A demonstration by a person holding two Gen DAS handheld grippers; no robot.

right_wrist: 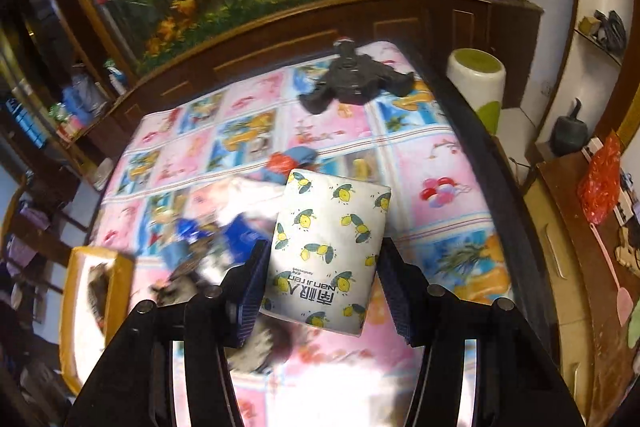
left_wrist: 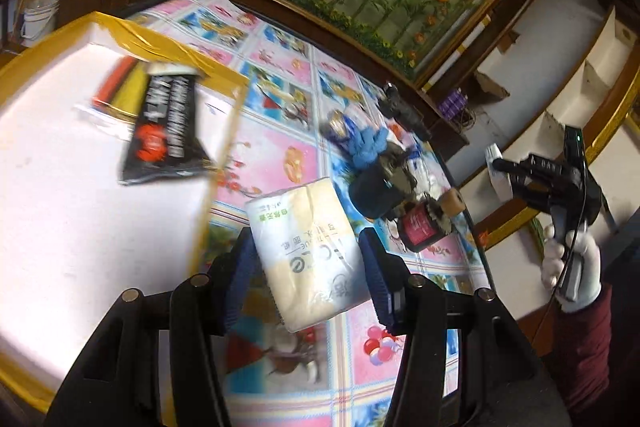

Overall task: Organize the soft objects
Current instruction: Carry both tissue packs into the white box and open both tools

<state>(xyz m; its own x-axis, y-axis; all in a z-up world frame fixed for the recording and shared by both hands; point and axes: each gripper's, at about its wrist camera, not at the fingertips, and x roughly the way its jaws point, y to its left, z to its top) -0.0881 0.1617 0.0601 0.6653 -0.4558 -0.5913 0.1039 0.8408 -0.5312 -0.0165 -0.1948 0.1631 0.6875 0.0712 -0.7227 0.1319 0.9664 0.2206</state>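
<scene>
Cream and white plastic wraps the tissue pack [left_wrist: 308,251] gripped by the left gripper [left_wrist: 308,267]: a soft, pillow-shaped packet with grey and green lettering, slightly pinched where the blue ribbed pads press its two long sides. It hangs clear above the patterned tablecloth [left_wrist: 280,67], near the edge of the table closest to the camera, beside the white foam box [left_wrist: 80,207] with its yellow-taped rim. Inside that box lie a black snack bag [left_wrist: 168,131] and a red and yellow packet [left_wrist: 120,83], both blurred.

The right gripper [right_wrist: 324,263] has closed partway on a second tissue pack [right_wrist: 332,247], white and printed with yellow lemons and dark green leaves, with blue lettering at its lower end. The pads sit against its sides and it is lifted off the cloth, tilted a little. In the left wrist view the same right gripper [left_wrist: 500,167] shows at the right edge of the table, held by a white-gloved hand [left_wrist: 572,267] in a dark red sleeve; the lemon pack cannot be made out there.

A heap of small things [left_wrist: 392,179] lies at mid-table: blue cloth, dark pieces, a red-labelled roll. A black tripod-like stand [right_wrist: 352,79] rests near the far edge.
</scene>
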